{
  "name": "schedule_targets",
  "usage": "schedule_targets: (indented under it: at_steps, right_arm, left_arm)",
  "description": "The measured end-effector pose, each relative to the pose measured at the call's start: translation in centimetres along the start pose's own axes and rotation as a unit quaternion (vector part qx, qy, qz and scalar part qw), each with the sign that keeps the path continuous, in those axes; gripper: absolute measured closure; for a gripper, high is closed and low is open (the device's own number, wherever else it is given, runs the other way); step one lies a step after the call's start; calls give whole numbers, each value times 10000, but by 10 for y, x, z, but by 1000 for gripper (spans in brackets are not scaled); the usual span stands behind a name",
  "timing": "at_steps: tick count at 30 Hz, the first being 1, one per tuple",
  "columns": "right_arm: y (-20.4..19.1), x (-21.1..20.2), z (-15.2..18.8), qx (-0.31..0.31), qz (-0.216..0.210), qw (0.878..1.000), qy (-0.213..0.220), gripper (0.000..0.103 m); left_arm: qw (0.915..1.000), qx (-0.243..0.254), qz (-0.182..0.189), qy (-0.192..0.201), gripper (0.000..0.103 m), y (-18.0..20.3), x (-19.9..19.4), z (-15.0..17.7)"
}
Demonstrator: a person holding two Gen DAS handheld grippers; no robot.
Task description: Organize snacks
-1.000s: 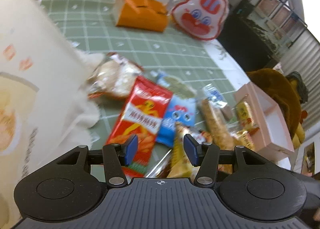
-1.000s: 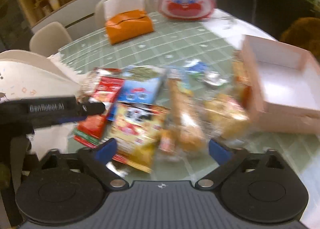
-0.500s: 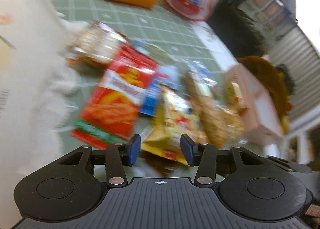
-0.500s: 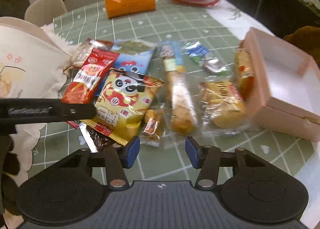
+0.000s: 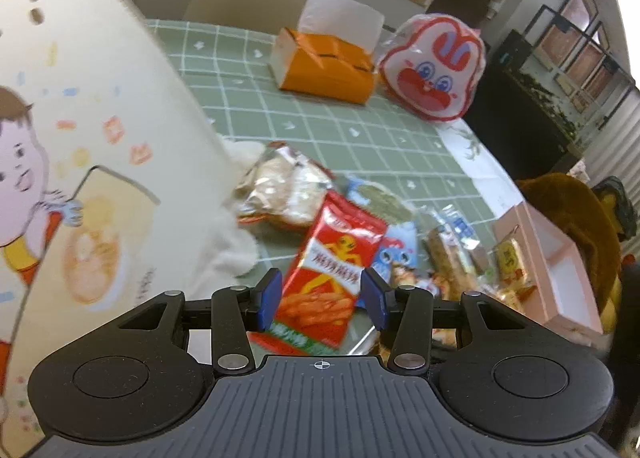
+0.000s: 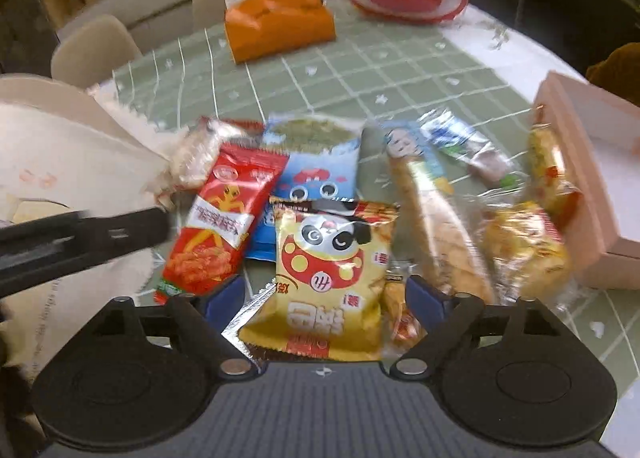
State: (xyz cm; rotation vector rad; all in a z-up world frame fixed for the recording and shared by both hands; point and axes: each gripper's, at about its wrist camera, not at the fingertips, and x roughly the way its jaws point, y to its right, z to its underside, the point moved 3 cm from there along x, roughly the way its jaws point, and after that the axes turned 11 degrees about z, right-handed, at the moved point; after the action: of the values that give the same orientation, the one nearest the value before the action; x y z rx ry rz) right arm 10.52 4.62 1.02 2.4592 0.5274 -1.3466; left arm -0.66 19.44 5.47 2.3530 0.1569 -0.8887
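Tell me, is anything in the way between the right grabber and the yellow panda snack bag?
Nothing visible blocks it. The right gripper has its jaws opening, and the yellow panda bag lies right in front of them, on top of the pile. The red snack bag sits off to the side, not in between.

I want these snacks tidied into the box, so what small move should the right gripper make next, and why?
Probably lower the right gripper onto the yellow panda packet: its jaws are opening, the packet lies framed between them on top of the pile, unpinched, and the pink box sits open alongside.
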Motion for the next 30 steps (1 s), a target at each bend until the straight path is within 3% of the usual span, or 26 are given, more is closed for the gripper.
schedule_targets:
  at_steps: [3, 5, 9, 16, 24, 27, 30]
  right_arm:
    - [-1, 3, 0, -229, 118, 9996, 81, 22]
    - [3, -1, -1, -290, 3, 9996, 38, 49]
    - [16, -19, 2, -311, -71, 9995, 84, 62]
    - [59, -64, 16, -137, 171, 9983, 538, 64]
    - [101, -61, 57, -3, 574, 9982, 168, 63]
    - [106, -59, 69, 101, 452, 9989, 33, 58]
    - [100, -63, 71, 147, 141, 9998, 85, 39]
  left_arm:
    - [9999, 36, 2, -135, 54, -2, 2, 2]
    - [9997, 108, 41, -230, 54, -1, 5, 6]
    - [9983, 202, 308, -452, 54, 8, 16, 12]
    - [9942, 362, 632, -790, 54, 23, 40, 24]
    - [9882, 633, 751, -1171, 57, 36, 62, 40]
    - [9848, 624, 912, -1339, 59, 43, 62, 44]
    - [9826, 459, 1129, -1402, 60, 44, 60, 44]
